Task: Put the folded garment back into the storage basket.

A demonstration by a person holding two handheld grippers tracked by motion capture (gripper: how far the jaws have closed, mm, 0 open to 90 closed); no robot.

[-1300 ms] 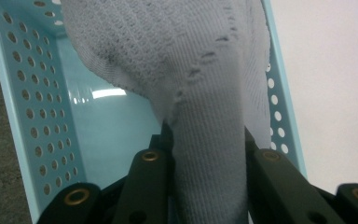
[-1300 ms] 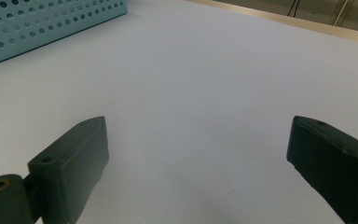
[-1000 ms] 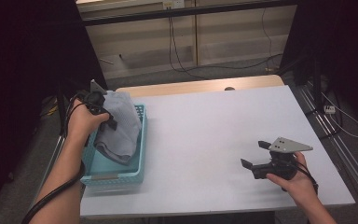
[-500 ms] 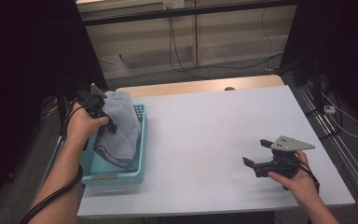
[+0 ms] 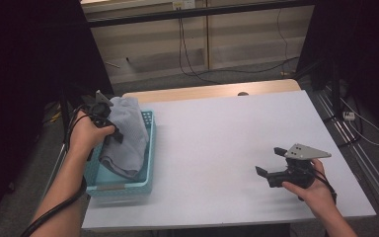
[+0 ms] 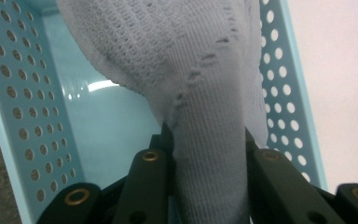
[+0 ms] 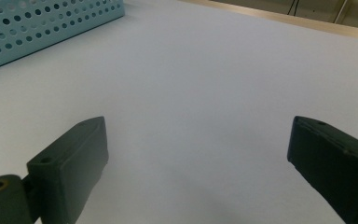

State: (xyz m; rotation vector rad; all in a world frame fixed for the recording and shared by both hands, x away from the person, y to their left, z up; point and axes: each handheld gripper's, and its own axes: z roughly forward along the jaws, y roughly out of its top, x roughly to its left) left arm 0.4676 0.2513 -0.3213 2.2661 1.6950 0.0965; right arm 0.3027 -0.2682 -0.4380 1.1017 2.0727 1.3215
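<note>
Gripping grey cloth [image 5: 128, 133], left claw [image 5: 109, 129] downward

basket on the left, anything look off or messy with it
Nothing is spilled or damaged. The grey cloth is bunched up rather than lying flat, rising above the rim of the blue basket because the left tool is clamped on a fold of it. The basket sits square near the table's left edge.

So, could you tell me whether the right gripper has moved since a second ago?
No. The right gripper sits at the same spot near the table's front right edge, jaws open and empty.
</note>
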